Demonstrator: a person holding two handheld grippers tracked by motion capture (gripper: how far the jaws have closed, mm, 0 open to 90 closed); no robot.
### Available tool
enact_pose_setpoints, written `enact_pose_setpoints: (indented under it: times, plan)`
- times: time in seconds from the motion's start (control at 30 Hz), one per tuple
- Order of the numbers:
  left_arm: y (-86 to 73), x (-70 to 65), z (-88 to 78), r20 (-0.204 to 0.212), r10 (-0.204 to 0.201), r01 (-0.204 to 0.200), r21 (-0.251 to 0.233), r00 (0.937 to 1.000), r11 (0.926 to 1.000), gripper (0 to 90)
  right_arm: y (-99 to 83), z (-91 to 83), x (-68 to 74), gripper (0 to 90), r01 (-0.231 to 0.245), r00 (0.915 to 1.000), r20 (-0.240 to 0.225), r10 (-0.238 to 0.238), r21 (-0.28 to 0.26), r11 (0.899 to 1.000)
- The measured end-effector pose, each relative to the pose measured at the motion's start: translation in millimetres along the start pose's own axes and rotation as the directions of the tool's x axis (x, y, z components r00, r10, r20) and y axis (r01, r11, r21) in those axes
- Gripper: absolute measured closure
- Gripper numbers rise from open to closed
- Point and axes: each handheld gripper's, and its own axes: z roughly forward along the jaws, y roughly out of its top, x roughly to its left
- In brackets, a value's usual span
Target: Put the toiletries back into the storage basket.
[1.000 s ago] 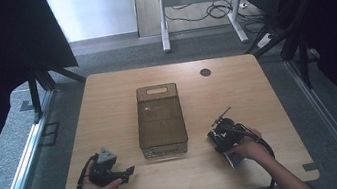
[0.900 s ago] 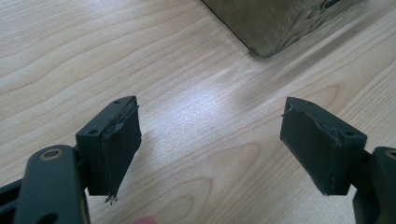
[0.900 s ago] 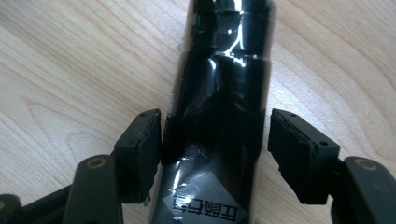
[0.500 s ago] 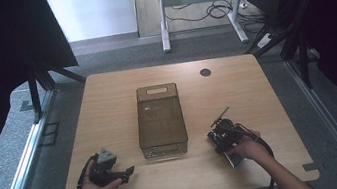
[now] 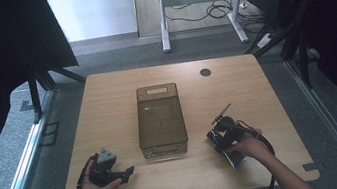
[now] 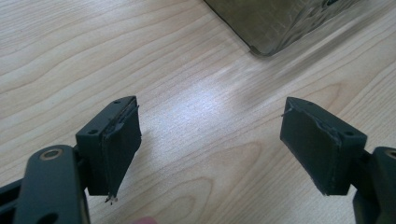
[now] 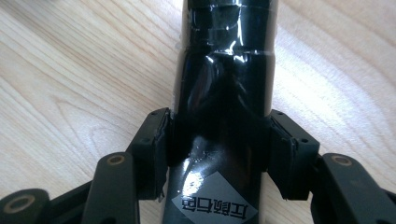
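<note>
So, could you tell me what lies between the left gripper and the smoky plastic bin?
Nothing: in the left gripper view, bare wooden table separates the open left gripper from the bin.

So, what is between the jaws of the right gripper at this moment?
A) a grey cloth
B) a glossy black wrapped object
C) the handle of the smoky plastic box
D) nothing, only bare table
B: in the right gripper view, the pads of the right gripper press on both sides of a glossy black wrapped object lying on the wooden table.
</note>
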Motion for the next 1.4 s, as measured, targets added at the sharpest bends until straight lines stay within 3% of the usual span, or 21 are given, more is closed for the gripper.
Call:
enact_pose_setpoints:
  times: [0.37,0.67,1.1,1.4]
  plan:
    - [0.7,-1.6,-0.8,0.002,0.004,-0.004,-0.003,1.0,1.0,20.7,7.1,-33.3,-6.0,46.0,-0.038,0.998,-0.053,0.034,-0.079,0.996]
    - [0.8,-2.5,0.0,0.004,0.006,-0.006,0.001,1.0,1.0,20.6,14.4,-58.1,-6.7,46.0,-0.093,0.9909,-0.109,0.08,-0.12,0.988]
    - [0.6,-3.3,1.9,0.004,0.007,-0.007,0.005,1.0,1.0,20.7,37.4,-78.8,-1.4,46.1,-0.083,0.9868,-0.151,0.059,-0.158,0.984]
    - [0.9,-3.5,1.8,0.007,0.013,-0.013,0.006,0.9999,0.9999,20.7,56.9,-85.4,4.8,46.0,-0.08,0.9839,-0.171,0.052,-0.157,0.984]
